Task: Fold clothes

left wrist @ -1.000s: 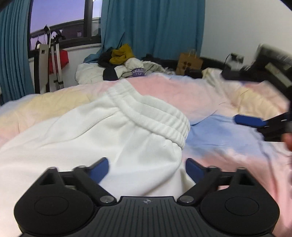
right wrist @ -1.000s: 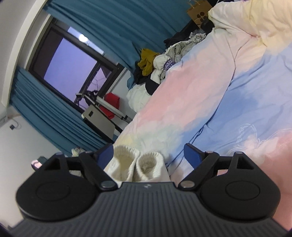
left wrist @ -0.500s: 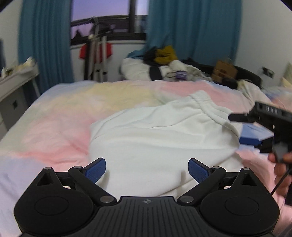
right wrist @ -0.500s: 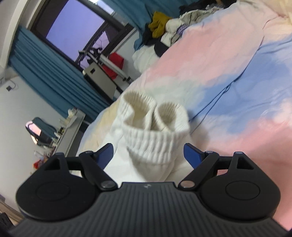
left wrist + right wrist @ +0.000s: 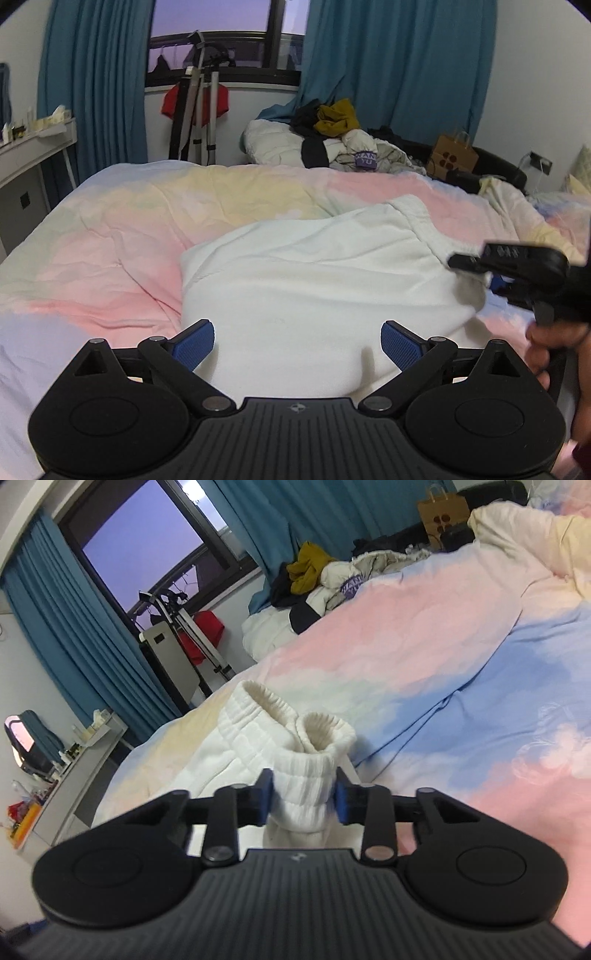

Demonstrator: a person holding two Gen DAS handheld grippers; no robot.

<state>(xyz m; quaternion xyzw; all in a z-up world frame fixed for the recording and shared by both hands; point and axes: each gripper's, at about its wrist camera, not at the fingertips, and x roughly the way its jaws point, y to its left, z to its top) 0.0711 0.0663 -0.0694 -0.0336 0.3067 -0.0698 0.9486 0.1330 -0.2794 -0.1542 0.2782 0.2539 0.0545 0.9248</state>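
Observation:
A pair of white sweatpants [image 5: 314, 280] lies folded on the pastel bed cover [image 5: 122, 236]. Its ribbed cuffs [image 5: 306, 746] point toward the right side of the bed. My right gripper [image 5: 303, 799] is shut on the ribbed cuffs, with blue pads pressing the fabric from both sides. In the left wrist view this right gripper [image 5: 491, 280] shows at the far right, held by a hand [image 5: 554, 350]. My left gripper [image 5: 297, 341] hovers open over the near edge of the sweatpants, nothing between its fingers.
A heap of clothes [image 5: 332, 144] lies beyond the far edge of the bed, under teal curtains [image 5: 399, 66]. A brown paper bag [image 5: 456, 155] stands at the back right. A white desk [image 5: 33, 147] is at the left, a drying rack [image 5: 195, 110] by the window.
My right gripper has closed on the ribbed cuffs, which it only framed before. My left gripper has pulled back and swung left, so more of the sweatpants and bed shows.

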